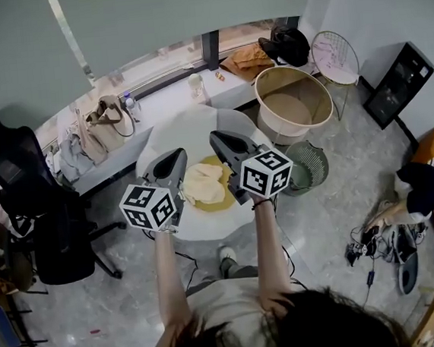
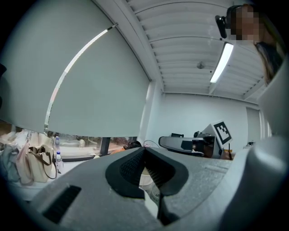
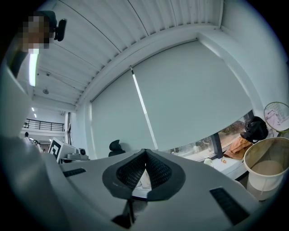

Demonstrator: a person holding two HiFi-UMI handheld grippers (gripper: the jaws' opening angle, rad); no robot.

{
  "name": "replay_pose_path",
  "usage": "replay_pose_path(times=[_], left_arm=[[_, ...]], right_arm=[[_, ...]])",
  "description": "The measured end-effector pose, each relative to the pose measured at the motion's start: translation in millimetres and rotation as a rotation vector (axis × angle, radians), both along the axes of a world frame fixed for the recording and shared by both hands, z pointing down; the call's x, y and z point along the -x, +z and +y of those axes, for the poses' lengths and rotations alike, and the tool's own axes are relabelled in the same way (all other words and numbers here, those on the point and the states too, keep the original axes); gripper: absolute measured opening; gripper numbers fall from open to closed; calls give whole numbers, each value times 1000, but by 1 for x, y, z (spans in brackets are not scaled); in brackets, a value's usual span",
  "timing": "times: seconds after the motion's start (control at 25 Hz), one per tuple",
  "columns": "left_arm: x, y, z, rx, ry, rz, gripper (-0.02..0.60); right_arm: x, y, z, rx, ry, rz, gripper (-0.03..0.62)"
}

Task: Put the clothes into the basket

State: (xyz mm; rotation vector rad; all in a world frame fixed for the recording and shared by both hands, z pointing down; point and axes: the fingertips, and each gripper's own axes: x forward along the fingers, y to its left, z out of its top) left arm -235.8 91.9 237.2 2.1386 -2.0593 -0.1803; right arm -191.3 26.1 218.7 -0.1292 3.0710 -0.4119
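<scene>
Person's dark hair [image 1: 293, 329] and bare forearms [image 1: 166, 280] nearest, low in head view. Left gripper [image 1: 177, 156] and right gripper [image 1: 218, 138] held side by side, level, over round white table [image 1: 186, 130]. Both clenched on nothing: left fingertips meet tip to tip in left gripper view, right pair likewise in right gripper view. Cream clothes [image 1: 204, 184] heaped on table, below and between the two sets of fingers, gripped by neither. Tan basket [image 1: 294, 102] on floor, beyond right fingers and off to their right, well apart. Green mesh bin [image 1: 311, 163] just right of right gripper
</scene>
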Motion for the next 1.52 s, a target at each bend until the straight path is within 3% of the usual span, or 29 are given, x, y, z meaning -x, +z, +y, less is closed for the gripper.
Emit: replay_pose_path(times=[0.56, 0.8, 1.16, 1.52], left_arm=[[19, 10, -15, 7, -86, 32, 11], [38, 25, -14, 47, -94, 52, 11], [68, 48, -23, 91, -65, 106, 11], [100, 61, -37, 118, -25, 121, 11]], right_arm=[[24, 13, -27, 9, -69, 31, 9], [47, 26, -26, 67, -80, 36, 8], [86, 49, -21, 110, -99, 83, 9], [122, 65, -33, 151, -59, 101, 9]])
